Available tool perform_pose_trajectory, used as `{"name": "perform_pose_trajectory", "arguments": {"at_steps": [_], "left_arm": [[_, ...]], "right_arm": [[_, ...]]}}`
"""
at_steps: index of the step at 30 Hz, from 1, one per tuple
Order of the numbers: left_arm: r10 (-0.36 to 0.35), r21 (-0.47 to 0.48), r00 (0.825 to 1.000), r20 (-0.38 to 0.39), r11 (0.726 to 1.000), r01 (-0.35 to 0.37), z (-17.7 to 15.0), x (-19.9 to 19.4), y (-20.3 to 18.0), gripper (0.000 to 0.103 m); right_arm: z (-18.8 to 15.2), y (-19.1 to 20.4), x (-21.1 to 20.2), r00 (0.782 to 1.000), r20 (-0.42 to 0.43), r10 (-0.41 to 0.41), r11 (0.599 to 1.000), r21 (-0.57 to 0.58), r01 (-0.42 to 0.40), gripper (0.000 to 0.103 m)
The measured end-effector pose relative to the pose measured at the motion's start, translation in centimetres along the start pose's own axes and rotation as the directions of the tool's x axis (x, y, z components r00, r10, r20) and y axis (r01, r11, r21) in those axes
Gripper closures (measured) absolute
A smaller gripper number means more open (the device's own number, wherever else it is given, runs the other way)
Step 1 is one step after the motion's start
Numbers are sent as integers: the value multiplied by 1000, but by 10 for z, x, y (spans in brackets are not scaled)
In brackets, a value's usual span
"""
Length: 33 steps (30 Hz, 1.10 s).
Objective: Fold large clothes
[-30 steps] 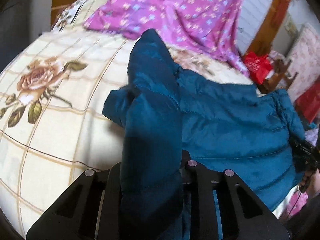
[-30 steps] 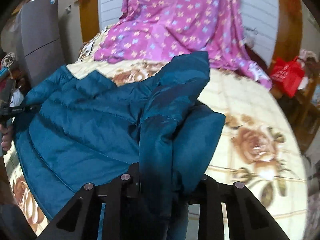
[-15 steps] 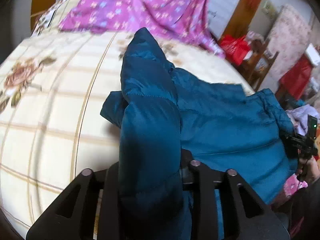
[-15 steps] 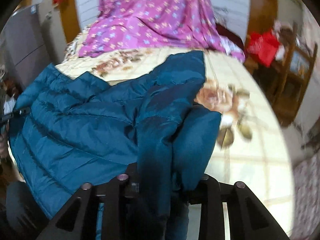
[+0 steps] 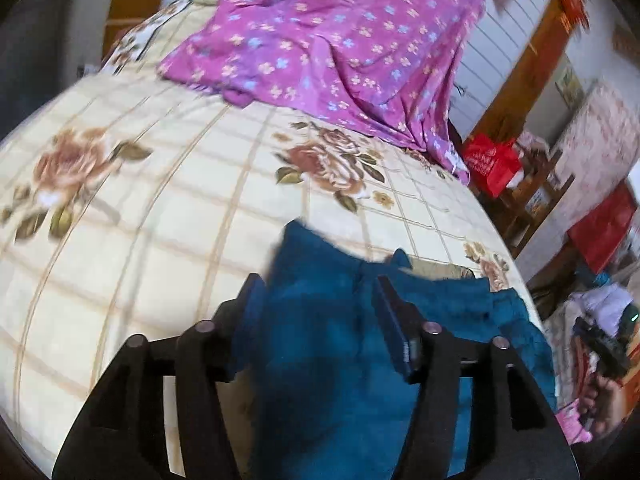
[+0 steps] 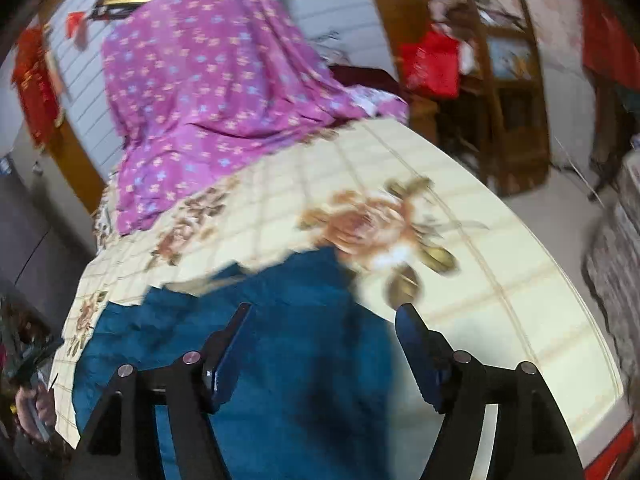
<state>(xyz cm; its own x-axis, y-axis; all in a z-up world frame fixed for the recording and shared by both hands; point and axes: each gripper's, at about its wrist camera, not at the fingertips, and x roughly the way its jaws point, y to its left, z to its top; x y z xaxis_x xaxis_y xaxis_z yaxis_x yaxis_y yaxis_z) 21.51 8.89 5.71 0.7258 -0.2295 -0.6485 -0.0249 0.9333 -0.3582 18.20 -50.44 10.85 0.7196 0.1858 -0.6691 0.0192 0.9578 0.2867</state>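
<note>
- Releasing is the step we judge to be in hand: both grippers have just been opening over the teal puffer jacket (image 5: 332,344), which lies on the rose-print bedspread (image 5: 160,200).
- Our left gripper (image 5: 316,300) has its jaws spread; a fold of the jacket sits between them, but the pads do not seem to press on it, though the blur makes this hard to confirm.
- Our right gripper (image 6: 324,332) also has its jaws standing wide, with jacket fabric showing between and below them and nothing pinched.
- The jacket looks dark teal, quilted and puffy, lying in soft bunched layers near the bed's front edge; in the right wrist view its far edge reaches toward a printed rose.
- Both views are smeared, so we cannot tell how neat the fold is.
- Next, we think, each hand must find a fresh edge or corner of the jacket, close on it firmly, and bring it across; the slick padded cloth may slip or spring back open.
- A purple floral sheet (image 5: 340,40) lies at the bed's far end, well apart from the jacket.
</note>
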Motion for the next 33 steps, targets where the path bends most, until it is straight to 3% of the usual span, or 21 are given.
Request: {"name": "perform_pose_trajectory", "arguments": {"at_steps": [3,6,8,9,12,16,19,22,23,24,26,28,33], "left_arm": [[26,87,998,-49,996,-21,-3,39,-29,45],[105,107,986,-126,990,-91,-15,80,-30,45],[165,126,975,-148,981,-147,-31,101,-21,45],[165,127,976,-144,981,-147,-39,109,-16,44],[124,80,986,-114,990,-115,-42,114,-6,42],[182,134,976,-121,977,-165,-34,113,-19,42],[169,166,984,-63,974,-157,-29,81,-28,42],[114,204,993,14,972,-115,-29,19,-42,42],[101,224,994,32,969,-105,-34,-2,-47,36],[92,240,995,40,966,-99,-39,-19,-52,20],[66,279,996,54,957,-78,-57,-59,-63,10],[38,300,999,38,953,-47,-79,-89,-73,8],[-8,307,993,-114,951,43,-144,-136,-89,7]], "right_arm": [[3,47,32,999,-33,-23,995,-101,20,28],[-7,83,87,989,-86,-121,968,-229,99,28],[-19,78,131,964,-157,-214,946,-278,164,27],[-32,66,144,952,-184,-246,938,-294,185,22],[-41,35,155,964,-188,-188,967,-207,148,3],[-38,25,156,963,-206,-174,977,-161,142,2],[-34,35,127,967,-145,-211,966,-182,183,3],[-35,49,68,985,-67,-159,976,-158,147,3],[-37,52,50,988,-55,-144,980,-149,134,3],[-45,57,19,992,-41,-118,985,-133,112,3],[-60,67,-21,997,-27,-73,990,-119,69,3],[-86,81,-68,999,-22,-47,992,-121,44,3],[-166,120,-151,998,-3,-67,981,-181,66,3]]}}
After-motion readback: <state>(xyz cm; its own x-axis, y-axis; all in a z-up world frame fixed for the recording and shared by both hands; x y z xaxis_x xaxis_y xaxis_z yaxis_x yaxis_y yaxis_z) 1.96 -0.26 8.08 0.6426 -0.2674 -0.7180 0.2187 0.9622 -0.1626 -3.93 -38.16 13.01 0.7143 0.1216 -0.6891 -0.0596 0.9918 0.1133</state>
